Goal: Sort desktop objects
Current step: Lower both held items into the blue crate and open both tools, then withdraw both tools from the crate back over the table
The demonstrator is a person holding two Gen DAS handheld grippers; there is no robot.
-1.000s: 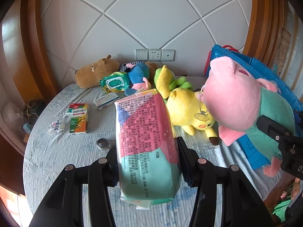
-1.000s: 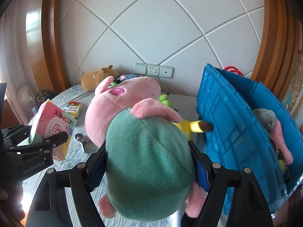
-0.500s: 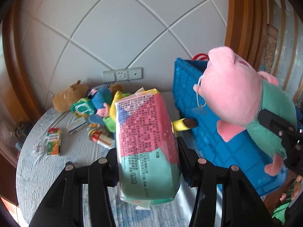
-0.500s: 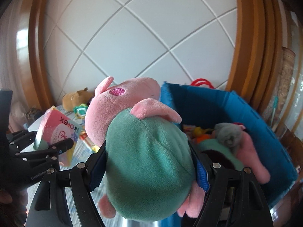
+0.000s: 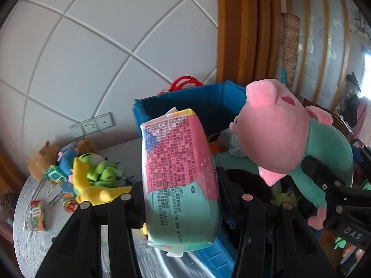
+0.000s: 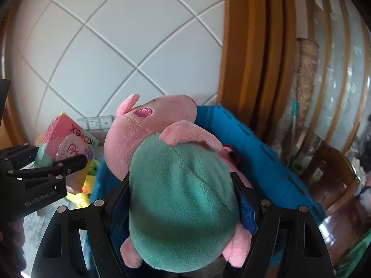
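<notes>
My left gripper [image 5: 180, 183] is shut on a pink and teal soft pack [image 5: 178, 180], held upright over the near rim of the blue crate [image 5: 208, 102]. The same pack [image 6: 69, 143] and the left gripper [image 6: 55, 164] show at the left of the right wrist view. My right gripper [image 6: 183, 185] is shut on a pink pig plush in a green dress [image 6: 180, 190], held above the blue crate [image 6: 259, 143]. That pig plush [image 5: 289, 139] hangs over the crate's contents in the left wrist view.
Plush toys lie in the crate [image 5: 243, 162]. On the round cloth-covered table [image 5: 32, 243] lie a yellow plush [image 5: 97, 192], a green frog plush [image 5: 102, 171], a brown plush [image 5: 41, 162] and a small carton [image 5: 37, 215]. Wall sockets [image 5: 92, 125] sit behind; a wooden pillar [image 6: 250, 58] stands right.
Both grippers have swung right with their loads. The pack and the pig plush have gone from above the table to above the blue crate, whose inside now shows.
</notes>
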